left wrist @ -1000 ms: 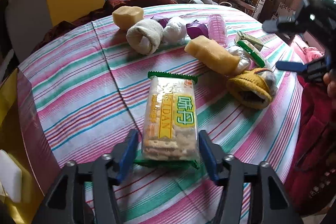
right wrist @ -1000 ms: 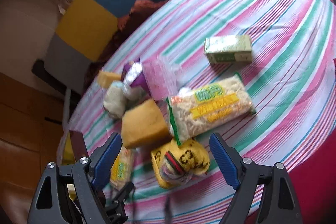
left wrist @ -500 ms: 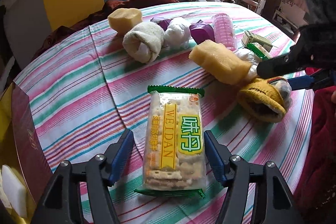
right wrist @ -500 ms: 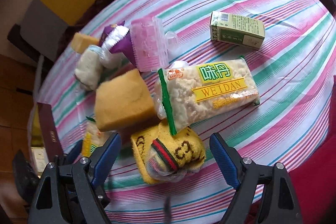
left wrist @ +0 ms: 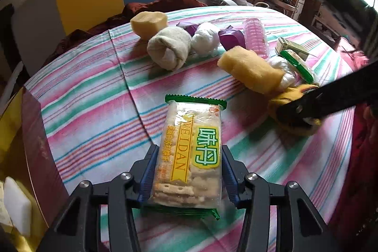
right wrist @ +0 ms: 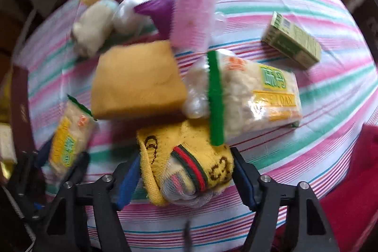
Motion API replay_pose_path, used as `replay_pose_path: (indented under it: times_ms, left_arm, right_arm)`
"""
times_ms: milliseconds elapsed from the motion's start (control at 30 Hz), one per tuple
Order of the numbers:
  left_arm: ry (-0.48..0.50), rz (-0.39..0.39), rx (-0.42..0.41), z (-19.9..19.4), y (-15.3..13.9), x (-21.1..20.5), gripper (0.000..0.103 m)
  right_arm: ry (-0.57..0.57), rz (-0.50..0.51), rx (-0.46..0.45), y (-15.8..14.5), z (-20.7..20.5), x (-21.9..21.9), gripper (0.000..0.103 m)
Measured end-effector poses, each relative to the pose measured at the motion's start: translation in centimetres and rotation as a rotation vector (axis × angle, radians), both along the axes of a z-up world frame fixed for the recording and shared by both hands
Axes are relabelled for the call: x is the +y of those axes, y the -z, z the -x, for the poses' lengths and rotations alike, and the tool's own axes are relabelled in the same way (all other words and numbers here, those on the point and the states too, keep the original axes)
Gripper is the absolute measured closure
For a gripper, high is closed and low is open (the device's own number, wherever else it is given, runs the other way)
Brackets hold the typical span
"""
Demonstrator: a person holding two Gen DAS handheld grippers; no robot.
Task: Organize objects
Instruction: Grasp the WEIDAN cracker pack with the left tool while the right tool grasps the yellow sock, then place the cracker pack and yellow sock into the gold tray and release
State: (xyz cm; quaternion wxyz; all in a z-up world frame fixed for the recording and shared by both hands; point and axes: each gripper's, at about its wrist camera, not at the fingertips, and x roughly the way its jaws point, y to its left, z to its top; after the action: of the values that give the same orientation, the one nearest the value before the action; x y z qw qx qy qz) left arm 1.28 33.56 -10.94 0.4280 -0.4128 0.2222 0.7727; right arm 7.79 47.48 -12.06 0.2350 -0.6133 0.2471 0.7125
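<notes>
A clear packet of crackers (left wrist: 189,124) with green ends lies on the striped tablecloth (left wrist: 99,96). My left gripper (left wrist: 189,150) straddles its near end; the jaws are closing and both blue pads touch its sides. From the right wrist view, the same packet (right wrist: 68,141) and left gripper (right wrist: 61,157) show blurred at the left. My right gripper (right wrist: 185,155) points down over a rolled yellow sock (right wrist: 189,164) with a red and green band. Its jaws are closing too, the pads against the roll's sides. One right finger (left wrist: 307,105) crosses that sock (left wrist: 278,103).
Beyond the sock lie a yellow sponge (right wrist: 137,79), a second cracker packet (right wrist: 255,96), a green carton (right wrist: 293,39) and a pink bottle (right wrist: 191,15). A white rolled sock (left wrist: 170,51) and purple wrapper (left wrist: 231,37) sit farther back. A dark red box (left wrist: 37,138) stands at the left table edge.
My left jaws have narrowed onto the cracker packet. My right gripper has swung in and down over the yellow sock, and its jaws have narrowed around it.
</notes>
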Motion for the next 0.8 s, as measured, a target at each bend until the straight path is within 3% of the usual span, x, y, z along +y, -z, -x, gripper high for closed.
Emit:
replay_pose_path:
  times_ms: [100,367,500,633,800]
  left_arm:
    - [0.004,0.001,0.003,-0.7,-0.2,-1.0,0.052]
    - [0.009,-0.025,-0.031,-1.9,-1.2,-3.5,0.052]
    - [0.007,-0.06,-0.02,-2.6,-2.5,-5.0,0.052]
    - [-0.024,-0.112,-0.01,-2.4,-4.4,-6.8,0.052]
    - [-0.127,-0.191,0.018,-1.0,-7.5,-10.9,0.052]
  right_arm:
    - [-0.013,0.003,0.041,-0.5,-0.4,-0.5,0.039]
    - [-0.076,0.088,0.179,-2.0,-2.7,-3.1,0.039]
    - [-0.075,0.066,0.249,-3.1,-4.2,-4.0,0.039]
    - [-0.091,0.056,0.324,-5.4,-3.1,-4.9,0.039]
    - [-0.209,0.07,0.418,-8.2,0.8,-9.0,0.039]
